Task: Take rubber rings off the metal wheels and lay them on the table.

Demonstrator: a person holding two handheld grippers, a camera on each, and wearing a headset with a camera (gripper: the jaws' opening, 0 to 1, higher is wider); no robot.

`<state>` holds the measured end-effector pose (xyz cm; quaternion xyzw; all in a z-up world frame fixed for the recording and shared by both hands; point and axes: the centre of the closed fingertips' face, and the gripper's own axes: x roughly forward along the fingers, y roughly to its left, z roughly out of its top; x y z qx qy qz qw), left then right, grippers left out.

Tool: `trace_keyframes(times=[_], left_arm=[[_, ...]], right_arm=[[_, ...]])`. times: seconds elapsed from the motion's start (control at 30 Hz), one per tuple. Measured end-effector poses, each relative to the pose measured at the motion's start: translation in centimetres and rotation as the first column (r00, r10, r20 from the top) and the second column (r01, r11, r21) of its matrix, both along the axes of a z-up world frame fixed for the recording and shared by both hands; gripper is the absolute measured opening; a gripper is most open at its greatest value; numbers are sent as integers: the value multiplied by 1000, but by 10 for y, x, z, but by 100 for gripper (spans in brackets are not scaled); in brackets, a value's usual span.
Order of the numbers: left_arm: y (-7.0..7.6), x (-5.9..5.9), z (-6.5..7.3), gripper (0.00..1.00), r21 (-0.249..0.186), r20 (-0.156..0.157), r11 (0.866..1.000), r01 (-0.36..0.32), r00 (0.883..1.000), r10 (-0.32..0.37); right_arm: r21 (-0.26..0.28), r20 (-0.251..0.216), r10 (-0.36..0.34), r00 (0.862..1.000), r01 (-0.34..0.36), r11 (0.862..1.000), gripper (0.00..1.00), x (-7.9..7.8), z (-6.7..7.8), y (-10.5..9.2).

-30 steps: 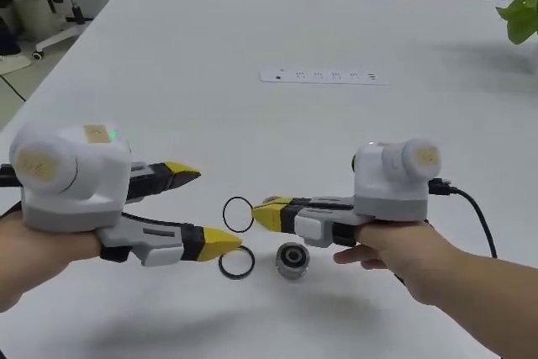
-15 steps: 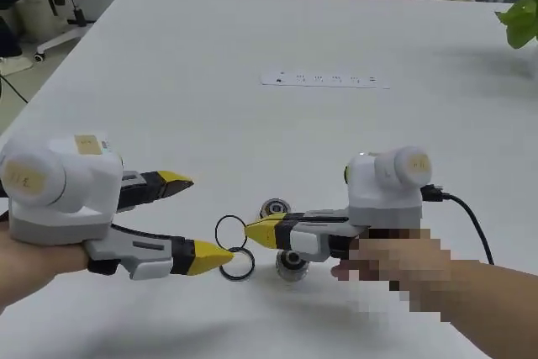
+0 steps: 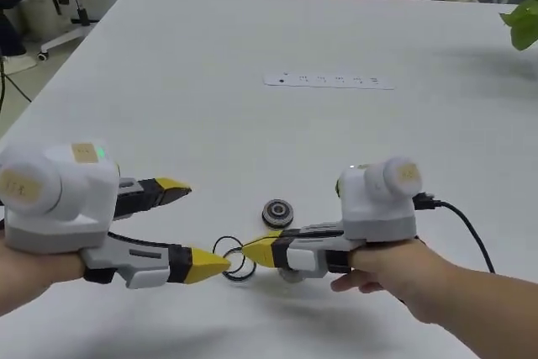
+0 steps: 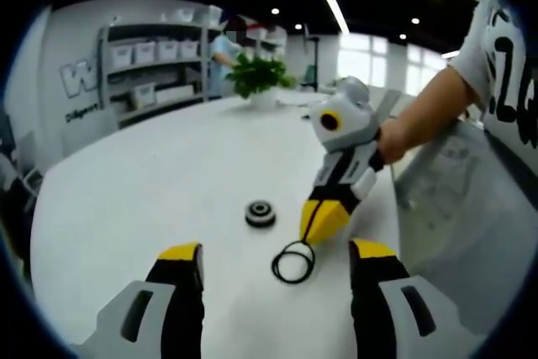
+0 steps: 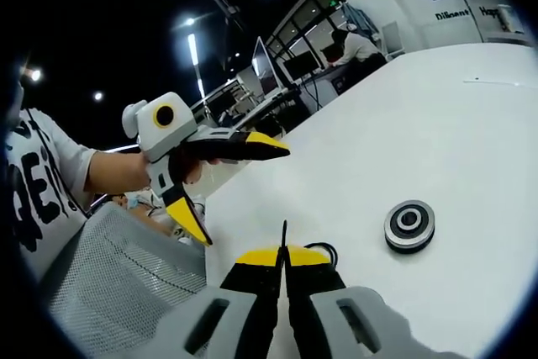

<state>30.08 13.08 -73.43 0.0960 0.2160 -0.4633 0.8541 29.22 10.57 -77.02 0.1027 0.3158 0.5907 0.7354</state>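
Jaws of right gripper [image 3: 247, 250] pinch a rubber ring [image 3: 227, 249] over open table [image 3: 252, 124], left gripper [image 3: 206, 226] agape

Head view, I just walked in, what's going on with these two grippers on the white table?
A person holds a gripper in each hand over the white table. The right gripper is shut on a thin black rubber ring, low at the table beside a second black rubber ring lying flat there. The left gripper is open close by, holding nothing. A small round metal wheel sits on the table just beyond them.
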Motion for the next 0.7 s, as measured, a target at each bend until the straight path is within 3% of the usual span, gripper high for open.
trace_keyframes(times=[0.3, 0.7], left_arm=[[1, -1, -1, 72, -1, -6, 1000, -3, 1000, 3], [1, 0, -4, 71, -2, -14, 1000, -6, 1000, 6]], right_arm=[[-20, -6, 9, 1000, -9, 1000, 0, -3, -6, 1], [-46, -5, -18, 1000, 18, 999, 0, 4, -12, -4]])
